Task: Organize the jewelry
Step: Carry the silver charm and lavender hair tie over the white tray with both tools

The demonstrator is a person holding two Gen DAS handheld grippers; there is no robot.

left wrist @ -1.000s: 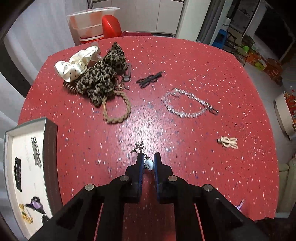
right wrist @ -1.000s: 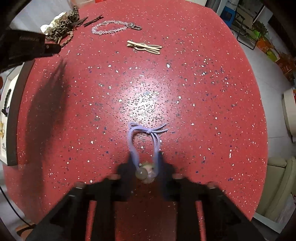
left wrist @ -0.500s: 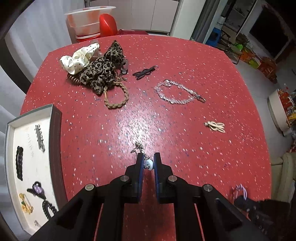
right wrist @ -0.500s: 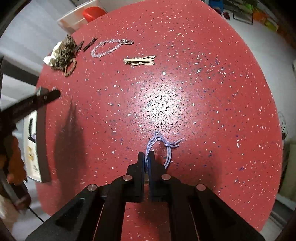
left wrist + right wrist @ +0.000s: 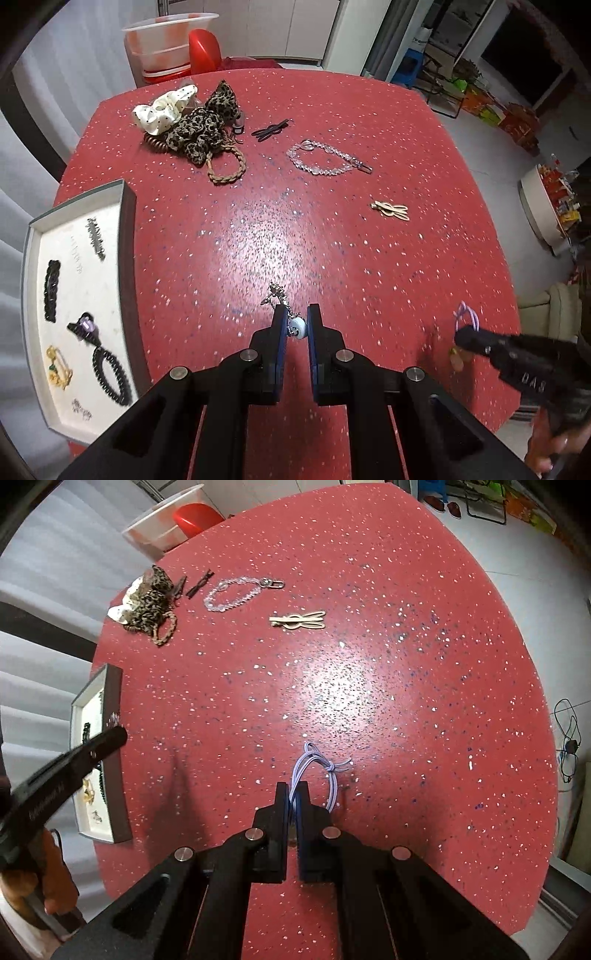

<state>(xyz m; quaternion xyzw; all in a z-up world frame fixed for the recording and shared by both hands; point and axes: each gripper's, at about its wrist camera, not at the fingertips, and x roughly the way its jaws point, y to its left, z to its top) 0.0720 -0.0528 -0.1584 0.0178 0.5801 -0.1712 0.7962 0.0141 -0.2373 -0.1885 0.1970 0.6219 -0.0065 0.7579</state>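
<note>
Left gripper (image 5: 296, 318) pinches a small white bead charm (image 5: 297, 327) on a chain; right gripper (image 5: 292, 794) is clamped on a lilac hair tie (image 5: 314, 771), above the red table (image 5: 369, 686)

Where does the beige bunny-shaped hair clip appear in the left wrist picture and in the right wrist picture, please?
Left wrist view: the beige hair clip lies right of centre in the upper half, below and right of the clear bead bracelet.
Right wrist view: the clip lies in the upper part, about mid-width, below and right of the bracelet.
Shared landmark: the leopard-print scrunchie, at upper left in both.
</note>
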